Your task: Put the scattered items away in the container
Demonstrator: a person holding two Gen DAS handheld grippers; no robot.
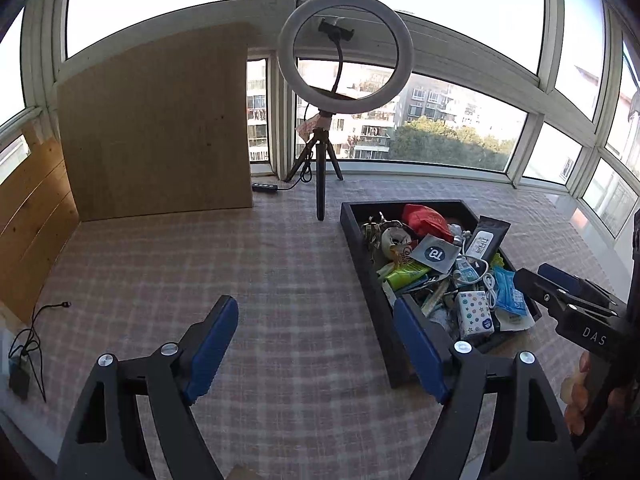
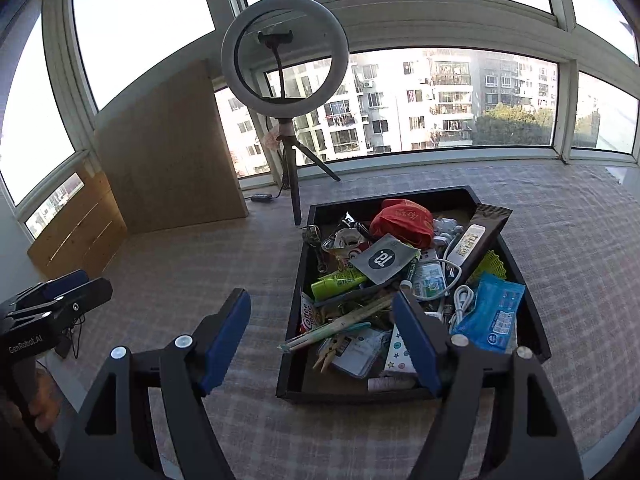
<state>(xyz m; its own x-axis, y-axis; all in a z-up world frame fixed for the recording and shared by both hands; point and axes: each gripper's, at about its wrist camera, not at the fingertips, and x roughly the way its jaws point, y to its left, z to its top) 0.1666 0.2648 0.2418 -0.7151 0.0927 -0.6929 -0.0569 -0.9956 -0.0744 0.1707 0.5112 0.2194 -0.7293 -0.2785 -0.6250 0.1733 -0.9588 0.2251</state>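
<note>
The black tray (image 2: pixel 532 288) rests on the checked cloth of the table (image 1: pixel 200 264), filled with small items piled on one another. Identifiable on top: a red pouch (image 2: pixel 404 220), a grey packet with a round logo (image 2: pixel 386 260), a green tube (image 2: pixel 338 282), a blue wipes pack (image 2: pixel 494 312), a white coiled cable (image 2: pixel 462 298), a wooden clothes peg (image 2: pixel 330 354) and a long pale wrapper (image 2: pixel 340 326) whose end overhangs the tray's near-left rim. Items lower in the pile are covered and cannot be identified. The left tool (image 1: pixel 316 344) has its jaws apart with nothing between them, over bare cloth to the left of the tray; its right finger hides the tray's near-left corner in the left wrist view. The right tool (image 2: pixel 322 338) also has its jaws wide apart and grips nothing; its right finger covers part of the tray's near contents. Each tool appears at the edge of the other camera, cut off by the frame, with only part of a holding hand (image 1: pixel 578 394) visible. A ring light (image 2: pixel 284 68) on a tripod stands behind the tray, beside a board (image 1: pixel 160 128) leaning at the window
</note>
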